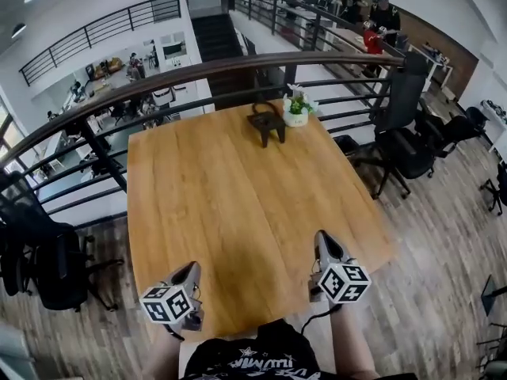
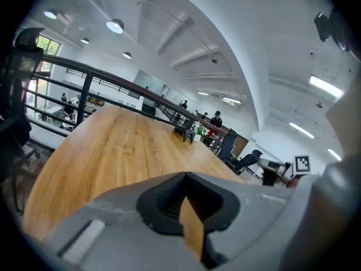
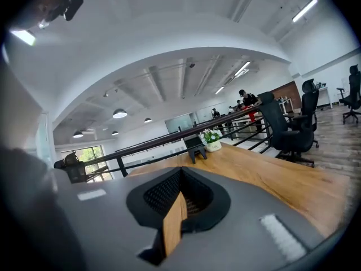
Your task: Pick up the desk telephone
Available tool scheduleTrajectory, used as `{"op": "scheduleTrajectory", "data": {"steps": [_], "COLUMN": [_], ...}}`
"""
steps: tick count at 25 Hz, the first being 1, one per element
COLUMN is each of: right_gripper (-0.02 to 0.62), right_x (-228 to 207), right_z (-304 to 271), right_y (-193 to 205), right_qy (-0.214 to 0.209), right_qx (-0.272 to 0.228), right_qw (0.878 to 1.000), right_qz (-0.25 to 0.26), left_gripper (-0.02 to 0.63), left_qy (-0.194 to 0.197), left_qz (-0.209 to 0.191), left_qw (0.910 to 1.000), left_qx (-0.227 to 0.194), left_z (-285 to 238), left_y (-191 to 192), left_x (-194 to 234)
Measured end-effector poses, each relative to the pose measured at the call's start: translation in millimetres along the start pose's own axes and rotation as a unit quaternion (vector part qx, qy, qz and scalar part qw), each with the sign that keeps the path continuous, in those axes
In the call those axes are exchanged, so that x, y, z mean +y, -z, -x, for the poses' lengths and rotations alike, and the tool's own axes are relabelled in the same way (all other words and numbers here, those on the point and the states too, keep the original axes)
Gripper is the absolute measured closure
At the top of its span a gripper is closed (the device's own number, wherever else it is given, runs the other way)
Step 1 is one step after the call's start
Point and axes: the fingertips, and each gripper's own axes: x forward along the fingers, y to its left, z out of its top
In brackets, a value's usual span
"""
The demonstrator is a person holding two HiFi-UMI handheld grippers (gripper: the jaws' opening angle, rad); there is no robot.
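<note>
L gripper [image 1: 192,269] and R gripper [image 1: 323,237] both hover over the near edge of the wooden table [image 1: 230,212], pointing fwd, w/ my marker cubes facing up at me. In the left gripper view my L jaws are pressed together, nothing btwn them. The right gripper view shows the same: R jaws closed, empty. The desk phone [image 1: 267,123], a dark shape, sits at the far edge of the table, roughly centre, well apart from both grippers. Just beside it on the right is a small white flower pot [image 1: 296,110]. A dark railing [image 1: 198,70] runs behind them. Black office chairs [image 1: 408,145] stand off the table's right side.
</note>
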Motion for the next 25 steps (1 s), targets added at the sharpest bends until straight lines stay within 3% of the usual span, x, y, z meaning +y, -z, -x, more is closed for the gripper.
{"op": "scheduleTrajectory", "data": {"steps": [3,9,13,23,25], "right_gripper": [0.594,0.594,0.594,0.594,0.594], "right_x": [-22.4,-61.6,-71.9,-98.4,-99.1], "right_z": [-11.5,-33.7,-58.0,-116.0,-127.2], "right_y": [-10.3,-29.6,-30.6,-15.4,-13.6], "right_qy": [-0.015,-0.034,-0.046,-0.067,-0.075], "right_qx": [0.006,0.014,0.031,0.082,0.088], "right_qw": [1.000,0.999,0.998,0.994,0.993], "right_qz": [-0.001,-0.006,-0.005,-0.013,-0.017], "left_gripper": [0.604,0.604,0.604,0.603,0.510], "left_qy": [0.012,0.025,0.026,0.049,0.068], "left_qz": [0.016,-0.007,-0.005,0.076,0.087], "left_qw": [0.9997,0.9994,0.9993,0.9957,0.9938], "left_qx": [-0.011,-0.024,-0.025,-0.019,-0.017], "left_z": [-21.5,-75.0,-113.4,-222.4,-244.0], "left_y": [-8.9,-30.3,-45.9,-85.8,-97.5], "left_x": [-34.1,-92.6,-105.3,-125.6,-132.1]}}
